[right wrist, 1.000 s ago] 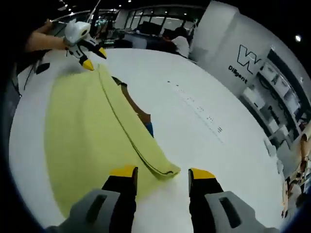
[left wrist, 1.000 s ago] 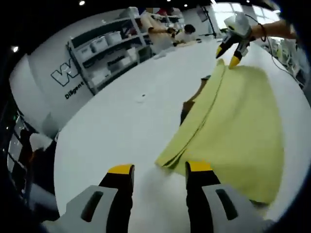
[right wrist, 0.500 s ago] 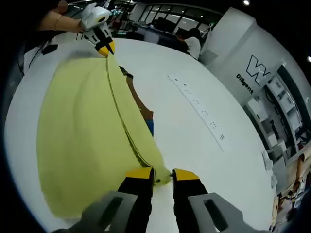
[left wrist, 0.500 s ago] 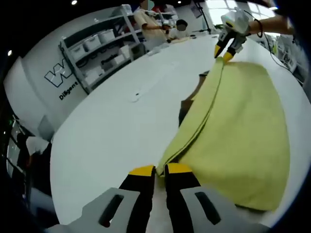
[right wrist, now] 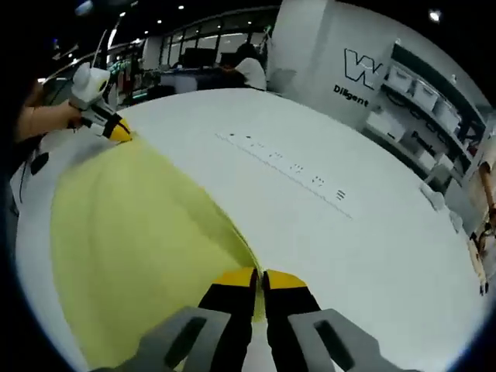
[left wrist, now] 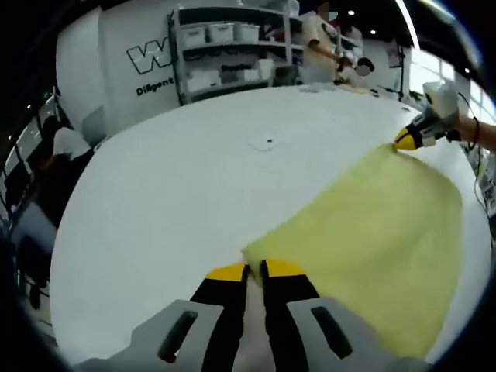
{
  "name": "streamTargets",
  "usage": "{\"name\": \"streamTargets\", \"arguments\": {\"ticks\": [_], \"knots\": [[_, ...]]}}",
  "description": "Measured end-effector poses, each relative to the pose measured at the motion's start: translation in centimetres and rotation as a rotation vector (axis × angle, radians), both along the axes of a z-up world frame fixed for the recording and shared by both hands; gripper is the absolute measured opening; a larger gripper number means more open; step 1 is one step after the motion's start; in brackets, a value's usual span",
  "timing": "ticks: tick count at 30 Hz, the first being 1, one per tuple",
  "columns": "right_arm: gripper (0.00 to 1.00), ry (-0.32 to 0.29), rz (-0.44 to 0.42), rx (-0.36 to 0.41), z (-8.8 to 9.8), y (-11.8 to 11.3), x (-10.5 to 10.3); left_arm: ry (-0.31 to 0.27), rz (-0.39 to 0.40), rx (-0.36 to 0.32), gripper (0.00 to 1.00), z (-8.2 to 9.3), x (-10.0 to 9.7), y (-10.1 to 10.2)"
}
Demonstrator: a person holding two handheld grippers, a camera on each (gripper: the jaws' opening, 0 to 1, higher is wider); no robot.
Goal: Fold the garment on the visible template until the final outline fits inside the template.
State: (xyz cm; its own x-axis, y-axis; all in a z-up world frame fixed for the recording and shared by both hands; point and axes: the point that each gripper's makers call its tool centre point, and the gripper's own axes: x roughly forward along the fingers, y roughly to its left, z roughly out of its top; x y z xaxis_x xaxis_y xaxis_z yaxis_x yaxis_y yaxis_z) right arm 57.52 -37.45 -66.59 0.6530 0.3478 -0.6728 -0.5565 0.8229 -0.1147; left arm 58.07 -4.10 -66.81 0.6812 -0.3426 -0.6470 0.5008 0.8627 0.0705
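Observation:
A yellow garment (left wrist: 372,248) lies spread on the white table (left wrist: 170,201). In the left gripper view my left gripper (left wrist: 254,270) is shut on the garment's near corner. My right gripper (left wrist: 409,139) pinches the far corner at the right, with a hand behind it. In the right gripper view the garment (right wrist: 132,240) spreads to the left. My right gripper (right wrist: 260,277) is shut on its near corner, and my left gripper (right wrist: 118,130) holds the far corner at upper left. The cloth runs taut between the two. No template shows from under the cloth.
A long white power strip (right wrist: 287,164) lies across the table beyond the garment. A small round object (left wrist: 267,142) sits on the table. Shelves with white bins (left wrist: 225,54) stand by the wall with a logo. People stand at the far end (left wrist: 322,39).
Both grippers have shut on the garment's corners. The folded edge has been drawn sideways and now covers the brown and blue piece that showed beside it. Both views have swung round.

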Motion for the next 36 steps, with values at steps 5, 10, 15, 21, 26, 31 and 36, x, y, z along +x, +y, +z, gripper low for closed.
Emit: {"name": "streamTargets", "arguments": {"ticks": [5,10,15,21,26,31,36], "knots": [[0.19,0.043,-0.126,0.120,0.6,-0.3,-0.1,0.022,0.049,-0.025,0.18,0.4,-0.5,0.6],[0.40,0.086,-0.210,0.239,1.3,-0.2,-1.0,0.031,0.075,-0.073,0.29,1.6,-1.3,0.4],[0.52,0.102,-0.223,0.312,2.0,0.2,-2.6,0.021,0.063,-0.112,0.42,3.1,-2.5,-0.4],[0.60,0.118,-0.233,0.338,2.8,0.2,-5.0,0.035,0.065,-0.205,0.56,4.2,-4.6,-1.4],[0.64,0.114,-0.205,0.364,3.8,0.6,-7.5,0.035,0.044,-0.203,0.60,4.5,-6.5,-1.5],[0.68,0.121,-0.169,0.410,4.6,1.6,-9.7,0.024,0.012,-0.205,0.68,4.7,-8.3,-1.3],[0.70,0.119,-0.129,0.392,4.7,2.0,-11.9,0.044,-0.035,-0.192,0.74,4.3,-11.0,-1.3]]}}
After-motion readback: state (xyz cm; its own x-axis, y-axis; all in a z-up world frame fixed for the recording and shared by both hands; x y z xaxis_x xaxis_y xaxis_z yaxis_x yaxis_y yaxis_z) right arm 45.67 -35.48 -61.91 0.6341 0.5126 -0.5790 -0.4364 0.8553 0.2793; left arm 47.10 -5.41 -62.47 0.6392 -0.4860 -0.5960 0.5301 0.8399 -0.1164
